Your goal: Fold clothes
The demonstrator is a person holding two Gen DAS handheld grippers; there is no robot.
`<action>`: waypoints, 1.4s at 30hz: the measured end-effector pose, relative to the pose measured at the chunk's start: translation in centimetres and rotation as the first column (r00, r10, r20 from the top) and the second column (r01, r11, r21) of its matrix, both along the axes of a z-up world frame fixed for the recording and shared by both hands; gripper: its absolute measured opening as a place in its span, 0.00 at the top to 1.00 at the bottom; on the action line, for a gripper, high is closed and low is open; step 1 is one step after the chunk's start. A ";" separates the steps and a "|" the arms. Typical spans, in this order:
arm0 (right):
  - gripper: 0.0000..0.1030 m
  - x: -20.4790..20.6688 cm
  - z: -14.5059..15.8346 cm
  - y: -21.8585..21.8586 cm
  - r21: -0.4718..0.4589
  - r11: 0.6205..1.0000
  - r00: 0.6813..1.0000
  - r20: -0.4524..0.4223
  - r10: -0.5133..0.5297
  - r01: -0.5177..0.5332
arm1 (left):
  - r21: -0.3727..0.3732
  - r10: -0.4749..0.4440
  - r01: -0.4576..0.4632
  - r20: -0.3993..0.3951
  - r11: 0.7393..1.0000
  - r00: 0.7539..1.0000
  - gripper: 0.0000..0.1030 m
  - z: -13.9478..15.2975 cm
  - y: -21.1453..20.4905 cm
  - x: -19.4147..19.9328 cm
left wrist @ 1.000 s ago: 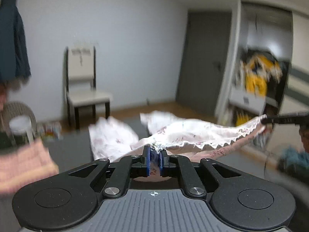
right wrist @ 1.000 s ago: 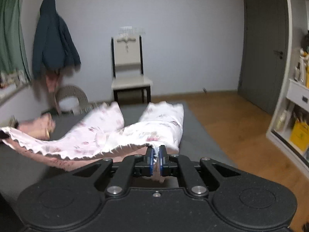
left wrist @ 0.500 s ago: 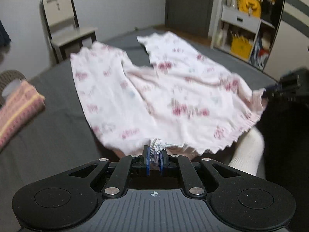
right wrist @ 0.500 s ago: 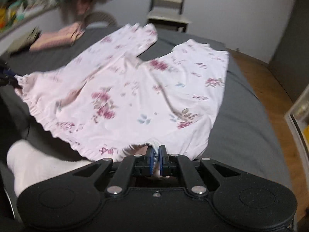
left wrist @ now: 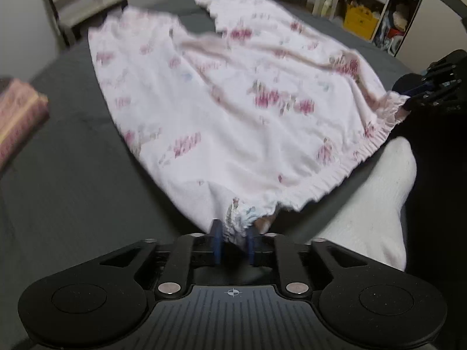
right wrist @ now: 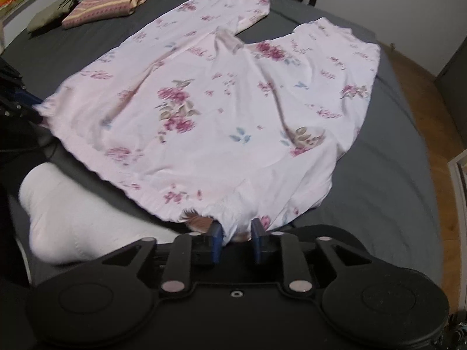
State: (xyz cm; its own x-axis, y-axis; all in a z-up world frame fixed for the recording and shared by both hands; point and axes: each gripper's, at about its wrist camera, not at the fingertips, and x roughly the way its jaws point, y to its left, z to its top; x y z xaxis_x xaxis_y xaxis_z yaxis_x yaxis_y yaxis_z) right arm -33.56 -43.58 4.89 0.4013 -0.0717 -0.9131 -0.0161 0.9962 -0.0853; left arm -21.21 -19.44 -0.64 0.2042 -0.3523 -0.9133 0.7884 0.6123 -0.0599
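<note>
Floral pyjama trousers [right wrist: 233, 110] flat on grey bed [right wrist: 379, 189], left gripper [left wrist: 232, 246] and right gripper [right wrist: 235, 243] pinching waistband corners.

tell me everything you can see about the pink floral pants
The pink floral pants look like thin, soft pyjama fabric, pale pink printed with magenta flowers and blue-green leaves. They lie spread, slightly wrinkled, on the dark grey bed, two legs pointing away and splayed apart. The ruffled elastic waistband is nearest. The left hand-held gripper and right hand-held gripper each have a waistband corner between their blue pads, jaws slightly parted.
</note>
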 end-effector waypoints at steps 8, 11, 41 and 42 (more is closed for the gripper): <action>0.54 -0.2 4.7 1.3 0.089 0.995 0.996 0.085 0.034 -0.042 | -0.114 0.074 -0.087 -0.110 0.990 0.991 0.43 1.9 3.4 0.3; 0.44 1.0 6.3 2.2 0.120 0.991 0.984 0.176 0.032 -0.053 | -0.217 0.164 -0.187 -0.120 0.958 0.979 0.38 3.3 4.3 2.9; 0.41 49.9 12.0 12.0 0.103 0.993 0.991 0.121 -0.062 0.050 | -0.235 0.334 -0.418 -0.324 0.878 0.885 0.35 -6.7 2.9 15.5; 0.42 51.9 10.2 12.6 0.081 0.995 0.993 0.097 -0.071 0.063 | -0.232 0.343 -0.433 -0.344 0.871 0.874 0.29 -6.9 2.8 15.4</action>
State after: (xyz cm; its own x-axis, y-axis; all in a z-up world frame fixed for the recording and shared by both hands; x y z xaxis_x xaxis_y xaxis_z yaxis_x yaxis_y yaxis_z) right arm 18.30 -30.95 15.11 0.4875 -0.0319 -0.8725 0.0557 0.9984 -0.0054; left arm -5.78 -16.59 -7.58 0.1304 -0.5578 -0.8196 0.4107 0.7828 -0.4675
